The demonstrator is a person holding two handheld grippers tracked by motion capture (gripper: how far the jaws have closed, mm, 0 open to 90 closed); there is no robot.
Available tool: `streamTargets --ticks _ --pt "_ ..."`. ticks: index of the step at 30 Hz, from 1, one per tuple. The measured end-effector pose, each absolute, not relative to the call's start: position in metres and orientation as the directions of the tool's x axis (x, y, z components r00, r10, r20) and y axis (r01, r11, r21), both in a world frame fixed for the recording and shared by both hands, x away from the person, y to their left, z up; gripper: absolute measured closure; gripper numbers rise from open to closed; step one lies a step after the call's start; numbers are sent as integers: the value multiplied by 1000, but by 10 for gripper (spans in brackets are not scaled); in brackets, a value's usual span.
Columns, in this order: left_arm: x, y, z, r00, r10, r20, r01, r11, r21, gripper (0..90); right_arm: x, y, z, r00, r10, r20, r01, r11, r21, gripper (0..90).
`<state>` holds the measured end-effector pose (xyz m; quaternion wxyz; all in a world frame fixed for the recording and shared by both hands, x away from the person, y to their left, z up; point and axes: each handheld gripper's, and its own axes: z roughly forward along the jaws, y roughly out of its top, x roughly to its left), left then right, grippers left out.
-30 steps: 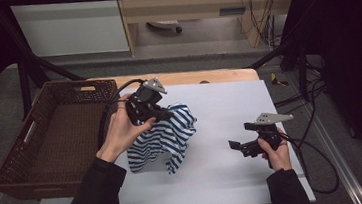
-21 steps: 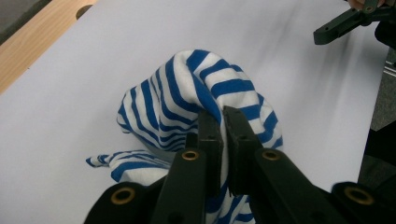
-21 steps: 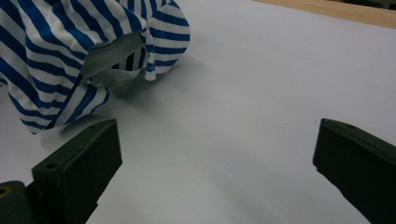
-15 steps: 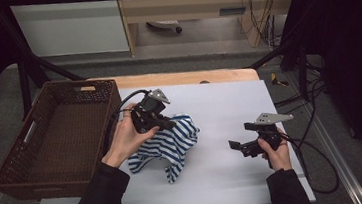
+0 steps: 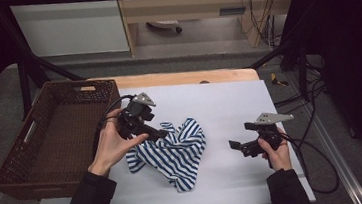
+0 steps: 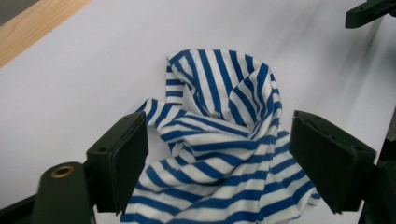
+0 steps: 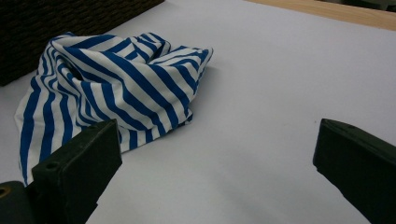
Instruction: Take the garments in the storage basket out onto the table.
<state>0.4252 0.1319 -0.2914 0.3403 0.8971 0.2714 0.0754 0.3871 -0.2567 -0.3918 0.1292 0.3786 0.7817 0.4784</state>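
Lowered from mid-air, the striped shirt (image 5: 173,150) is now lying crumpled mid-table beside the wicker basket (image 5: 47,140); the left gripper (image 5: 158,133) is hovering wide open over it, while the right gripper (image 5: 237,146) is waiting open, empty.

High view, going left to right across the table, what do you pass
Brown woven basket → left gripper → blue and white striped cloth → bare white table top → right gripper, held apart from the cloth.
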Motion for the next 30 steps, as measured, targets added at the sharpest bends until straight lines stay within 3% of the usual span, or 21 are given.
streamTargets --ticks 9,30 --pt "413 163 -294 819 568 -78 466 -579 669 119 387 -257 -391 -679 717 159 467 254 847 16" --pt "390 238 -316 750 652 -110 517 -475 712 103 387 -255 -393 -680 716 158 475 265 839 14"
